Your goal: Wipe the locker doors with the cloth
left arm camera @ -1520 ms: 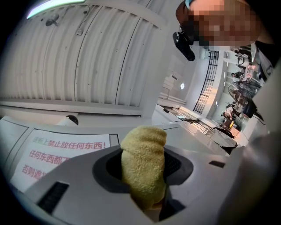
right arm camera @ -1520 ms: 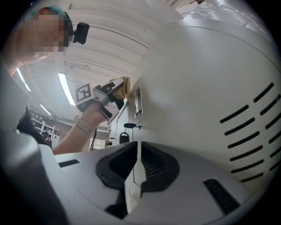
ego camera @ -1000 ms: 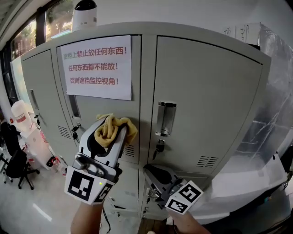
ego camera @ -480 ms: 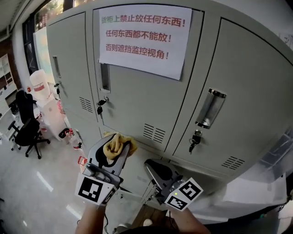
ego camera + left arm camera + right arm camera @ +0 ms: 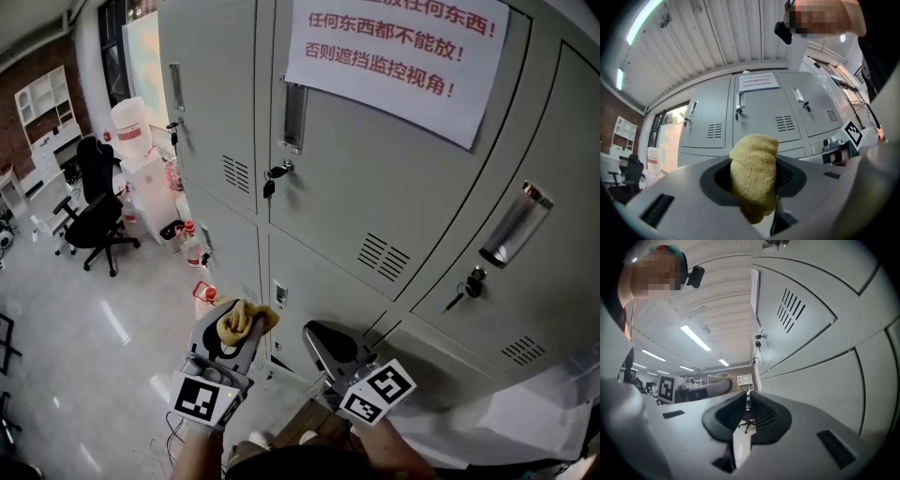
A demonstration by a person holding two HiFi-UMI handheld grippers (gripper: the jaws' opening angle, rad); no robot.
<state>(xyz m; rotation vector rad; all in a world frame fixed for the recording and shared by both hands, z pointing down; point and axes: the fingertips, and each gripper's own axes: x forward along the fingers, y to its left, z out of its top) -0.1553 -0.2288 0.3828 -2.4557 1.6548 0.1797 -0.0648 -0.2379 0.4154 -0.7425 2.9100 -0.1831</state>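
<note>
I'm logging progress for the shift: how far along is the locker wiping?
Done: cannot tell; the locker doors show no wet or wiped marks. In hand: the left gripper is shut on the yellow cloth, held clear of the doors. The right gripper is shut and empty. Left: bringing the cloth onto a door and wiping.

to the left of my left claw [image 5: 236, 323] i see a glossy pale floor [image 5: 84, 356] catching streaks of light. a black office chair [image 5: 94, 220] stands on it, well off beyond the claw on that same side. farther out that way, a brick wall [image 5: 14, 141] carries white shelves [image 5: 42, 108]. a bright window [image 5: 141, 47] glows far ahead of the claw. from the claw's own camera, a ribbed white ceiling [image 5: 717, 33] arches overhead with a lit strip lamp [image 5: 644, 21].
</note>
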